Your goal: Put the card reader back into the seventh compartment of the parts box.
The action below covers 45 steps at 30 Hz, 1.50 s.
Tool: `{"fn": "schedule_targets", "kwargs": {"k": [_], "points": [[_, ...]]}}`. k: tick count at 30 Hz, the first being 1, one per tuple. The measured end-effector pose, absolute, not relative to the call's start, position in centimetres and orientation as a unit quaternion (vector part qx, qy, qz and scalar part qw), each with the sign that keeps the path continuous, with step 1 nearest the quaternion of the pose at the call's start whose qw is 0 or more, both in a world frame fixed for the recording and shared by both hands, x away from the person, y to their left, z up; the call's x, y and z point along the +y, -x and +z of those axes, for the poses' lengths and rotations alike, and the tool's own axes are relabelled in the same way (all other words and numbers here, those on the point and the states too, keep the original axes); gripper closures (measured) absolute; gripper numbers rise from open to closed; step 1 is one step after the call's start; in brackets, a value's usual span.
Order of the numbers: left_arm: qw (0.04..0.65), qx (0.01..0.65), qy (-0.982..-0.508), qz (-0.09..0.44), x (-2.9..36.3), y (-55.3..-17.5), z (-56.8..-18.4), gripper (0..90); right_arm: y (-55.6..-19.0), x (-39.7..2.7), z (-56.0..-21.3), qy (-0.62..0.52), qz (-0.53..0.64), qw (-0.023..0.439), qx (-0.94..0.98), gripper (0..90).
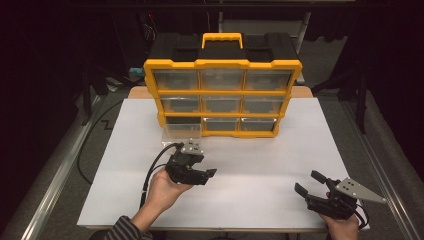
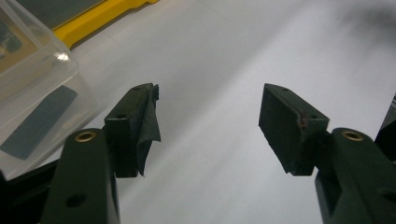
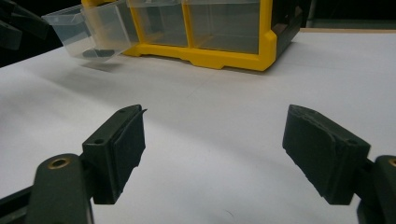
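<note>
While the organizer (image 1: 222, 85) stood at 12 o'clock on the white table (image 1: 260, 165) in the high view, its yellow plastic frame held a three-by-three grid of clear drawers under a black top with a yellow handle. Its bottom-left drawer (image 1: 182, 131) was pulled out toward the person, a clear, boxy tray resting on the table. The left gripper (image 1: 207, 175), black with a grey plate and a trailing cable, lay in the left hand (image 1: 162, 192) just at 6 o'clock of that drawer, jaws apart and holding nothing. At 4 o'clock the right gripper (image 1: 307, 182) sat well apart from the organizer, jaws spread and empty.

From the left gripper view, the two black jaws rose wide apart over bare matte table, the left pad (image 2: 147, 121) carrying a loose, frayed flap of dark tape. At 10 o'clock the drawer (image 2: 39, 93) showed glossy rounded corners and a flat dark strip (image 2: 39, 122) lying inside on its floor.

From the right gripper view, the jaws stood open with nothing between them, their pads rough and worn at the edges. At 11 o'clock the drawer (image 3: 88, 28) jutted tilted from the organizer (image 3: 219, 51), a small dark thing showing at its bottom. No writing could be read.
</note>
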<state>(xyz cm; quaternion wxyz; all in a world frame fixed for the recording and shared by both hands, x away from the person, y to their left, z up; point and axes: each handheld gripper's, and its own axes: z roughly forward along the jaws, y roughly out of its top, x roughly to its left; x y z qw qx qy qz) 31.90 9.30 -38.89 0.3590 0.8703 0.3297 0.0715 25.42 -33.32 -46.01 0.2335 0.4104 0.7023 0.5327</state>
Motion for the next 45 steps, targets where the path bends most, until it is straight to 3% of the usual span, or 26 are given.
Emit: {"fn": "schedule_targets", "kwargs": {"k": [45], "points": [[0.409,0.389,-0.82,0.093,17.1,-29.9,-42.2,34.8,-25.5,-33.2,-46.0,-0.412,0.53,0.231,0.704,21.6]]}}
